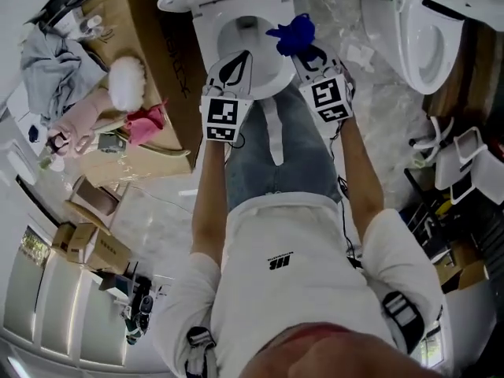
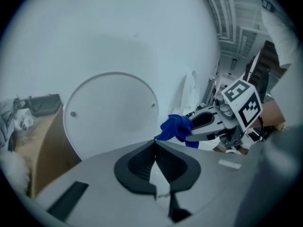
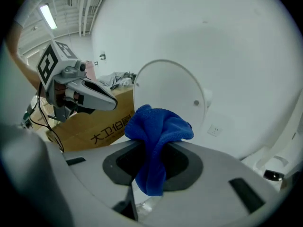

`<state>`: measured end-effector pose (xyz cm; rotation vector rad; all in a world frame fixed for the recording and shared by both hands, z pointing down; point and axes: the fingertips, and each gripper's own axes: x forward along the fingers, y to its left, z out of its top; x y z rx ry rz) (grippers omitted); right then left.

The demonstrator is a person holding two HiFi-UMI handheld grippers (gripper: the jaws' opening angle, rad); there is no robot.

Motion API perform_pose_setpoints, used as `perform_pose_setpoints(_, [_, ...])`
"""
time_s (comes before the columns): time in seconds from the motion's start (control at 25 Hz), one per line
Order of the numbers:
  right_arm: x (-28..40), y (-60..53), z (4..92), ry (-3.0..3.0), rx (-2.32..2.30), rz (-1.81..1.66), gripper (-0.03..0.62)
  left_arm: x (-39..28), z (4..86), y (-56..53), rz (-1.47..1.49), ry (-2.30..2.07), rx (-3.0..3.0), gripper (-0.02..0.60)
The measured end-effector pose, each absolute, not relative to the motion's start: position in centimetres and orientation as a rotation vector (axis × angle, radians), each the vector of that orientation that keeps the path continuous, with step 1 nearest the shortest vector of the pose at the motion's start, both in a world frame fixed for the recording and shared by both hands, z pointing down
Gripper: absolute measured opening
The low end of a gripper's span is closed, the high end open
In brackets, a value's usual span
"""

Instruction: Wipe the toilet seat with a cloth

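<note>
A person in a white shirt [image 1: 315,290] and jeans is seen from above, standing before a white toilet [image 1: 236,6] on a pale, marble-patterned floor [image 1: 370,116]. The lid [image 2: 113,112] is raised against a plain white wall [image 3: 213,41], and the toilet seat [image 1: 206,42] is down around the bowl. The blue cloth [image 3: 158,131] is clamped between the jaws of the right gripper [image 1: 303,52], bunched above them with one end hanging down between them. It is held over the right side of the seat; whether it touches the seat cannot be told. The left gripper [image 1: 234,68] is held just beside it over the front of the bowl, its jaws closed together with nothing between them. A printed cardboard box [image 1: 150,69] stands to the left of the toilet, and on it lie a white fluffy brush [image 1: 126,81] and some pink items [image 1: 146,124], with a grey bundle of fabric [image 1: 47,65] further left. A second white toilet [image 1: 425,30] stands to the right. A strip light [image 3: 47,15] is lit on the ceiling, and a wall socket [image 3: 215,130] is set low beside the lid.
</note>
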<state>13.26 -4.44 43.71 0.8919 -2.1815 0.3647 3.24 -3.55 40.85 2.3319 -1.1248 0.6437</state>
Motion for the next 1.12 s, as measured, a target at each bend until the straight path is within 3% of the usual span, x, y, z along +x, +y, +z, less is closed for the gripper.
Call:
perform_pose_setpoints(0.64, [7.3,6.5,14.8,-2.44,1.209,0.205,0.087,-2.9,14.3,5.6,0.355,-1.234,2.613,0.008])
perform_pose_setpoints(1.12, [7.5,10.1,7.9,-2.523,1.231,0.133,0.087,-2.8,7.5,9.6,0.319,-1.274,2.69,0.008])
